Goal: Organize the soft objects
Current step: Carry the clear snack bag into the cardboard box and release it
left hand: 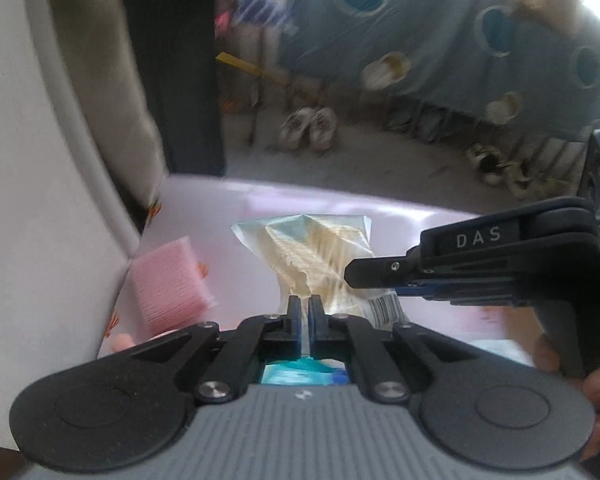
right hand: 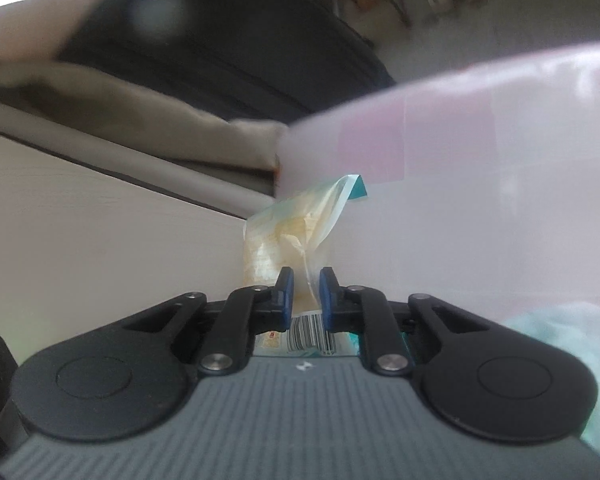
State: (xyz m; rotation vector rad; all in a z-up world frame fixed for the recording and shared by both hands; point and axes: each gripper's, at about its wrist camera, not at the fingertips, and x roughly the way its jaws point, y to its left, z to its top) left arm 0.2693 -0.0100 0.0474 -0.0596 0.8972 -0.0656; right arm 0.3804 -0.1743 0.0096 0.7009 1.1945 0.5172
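Left gripper (left hand: 304, 306) pinching plastic packet (left hand: 312, 256), pink sponge (left hand: 168, 280) beside, right gripper (left hand: 350, 274) alongside

A pink sponge (left hand: 168, 280) lies on the pale pink table (left hand: 228, 204).

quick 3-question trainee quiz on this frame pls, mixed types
1. True or false: both the left gripper and the right gripper are shut on the clear plastic packet of pale contents.
2. The pink ribbed sponge block lies on which side of the packet in the left wrist view? A left, B right.
3. Fill in: the printed patch by the right gripper's pads is a ____.

Key: 1 true; 2 A; 3 barcode.
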